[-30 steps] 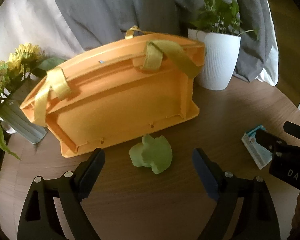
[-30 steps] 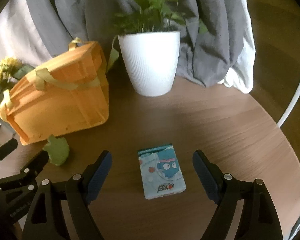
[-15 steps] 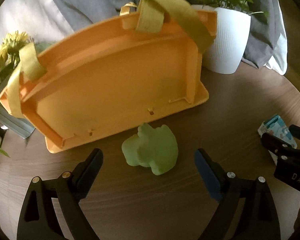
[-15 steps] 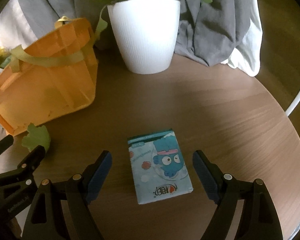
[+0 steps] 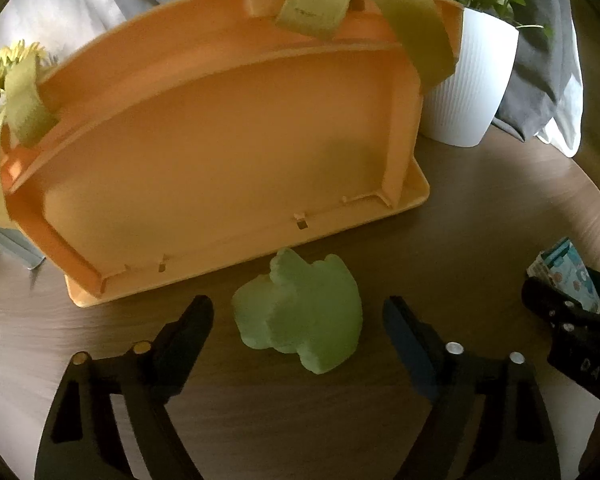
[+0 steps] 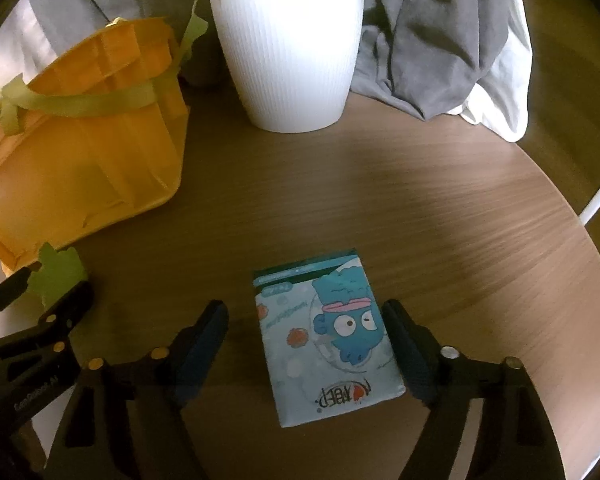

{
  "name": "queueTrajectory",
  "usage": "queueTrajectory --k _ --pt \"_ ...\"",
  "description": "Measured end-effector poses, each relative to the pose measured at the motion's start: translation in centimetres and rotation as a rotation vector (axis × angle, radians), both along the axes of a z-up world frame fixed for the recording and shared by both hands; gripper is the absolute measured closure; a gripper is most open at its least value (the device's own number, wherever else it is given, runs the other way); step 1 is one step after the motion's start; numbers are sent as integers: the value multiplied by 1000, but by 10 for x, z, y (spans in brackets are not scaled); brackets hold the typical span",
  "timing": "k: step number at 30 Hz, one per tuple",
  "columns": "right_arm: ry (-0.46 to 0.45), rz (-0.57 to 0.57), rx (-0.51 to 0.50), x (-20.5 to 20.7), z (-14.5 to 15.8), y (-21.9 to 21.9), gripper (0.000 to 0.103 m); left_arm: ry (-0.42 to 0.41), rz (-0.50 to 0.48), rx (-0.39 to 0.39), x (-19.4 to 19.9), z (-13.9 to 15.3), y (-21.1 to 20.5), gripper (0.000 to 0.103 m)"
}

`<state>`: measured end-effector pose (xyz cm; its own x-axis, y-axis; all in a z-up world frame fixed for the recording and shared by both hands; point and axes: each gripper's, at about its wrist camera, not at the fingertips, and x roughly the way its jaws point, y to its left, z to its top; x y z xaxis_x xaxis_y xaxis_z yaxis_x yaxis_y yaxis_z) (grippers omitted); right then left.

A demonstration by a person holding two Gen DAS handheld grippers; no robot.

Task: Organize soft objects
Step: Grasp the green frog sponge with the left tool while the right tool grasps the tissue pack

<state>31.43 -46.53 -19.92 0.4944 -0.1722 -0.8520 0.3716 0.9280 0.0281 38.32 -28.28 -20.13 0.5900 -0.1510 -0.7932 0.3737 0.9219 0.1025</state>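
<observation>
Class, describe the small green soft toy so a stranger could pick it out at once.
Find the big orange bag on the round wooden table. Just in front of its base lies the green soft toy: pale, lumpy foam, unlike the flat printed tissue pack.

Showing: one orange basket point(image 5: 220, 152), one green sponge point(image 5: 300, 314), one tissue pack point(image 6: 330, 334), one white plant pot point(image 6: 290, 52), two grippers point(image 5: 298, 320) point(image 6: 306, 330), one sunflower bunch point(image 5: 4, 76).
</observation>
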Motion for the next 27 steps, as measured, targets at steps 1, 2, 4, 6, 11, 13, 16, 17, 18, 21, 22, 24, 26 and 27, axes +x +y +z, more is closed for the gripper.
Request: queueTrajectory --k 1,2,4,6,11,13,16,17,18,21,22,24,26,27 --pt "2 -1 -1 1 -1 -1 32 6 -2 -2 1 -1 -1 22" --pt "5 -3 -4 2 -1 -1 34 12 -5 -5 1 -2 -1 26" --pt "4 -9 -7 3 -1 -3 41 18 -3 -8 1 -3 -1 34" --pt "4 -9 -5 4 0 -3 41 13 -4 -7 0 -2 -2 39" --pt "-1 -1 6 4 3 -2 43 22 -22 -25 -5 2 -2 39" --pt "-7 5 13 3 7 1 43 15 -25 -33 -8 6 1 39" --pt "-25 8 11 1 14 3 43 7 -29 -44 -12 12 1 39" --pt "-30 7 11 0 16 3 43 2 -30 -47 -14 15 2 39" --pt "-37 7 12 -1 18 4 43 -4 -32 -48 -13 18 1 39" --pt "-56 10 8 -5 26 5 43 -15 -32 -59 -17 25 1 39" --pt "-63 13 7 -6 29 6 43 -20 -32 -62 -18 28 1 39" --pt "-75 16 7 -9 34 8 43 -33 -31 -66 -22 34 2 39" --pt "-89 22 4 -12 41 11 43 -43 -29 -71 -26 40 4 39" --pt "-95 24 2 -13 43 12 43 -50 -27 -75 -28 43 6 39"
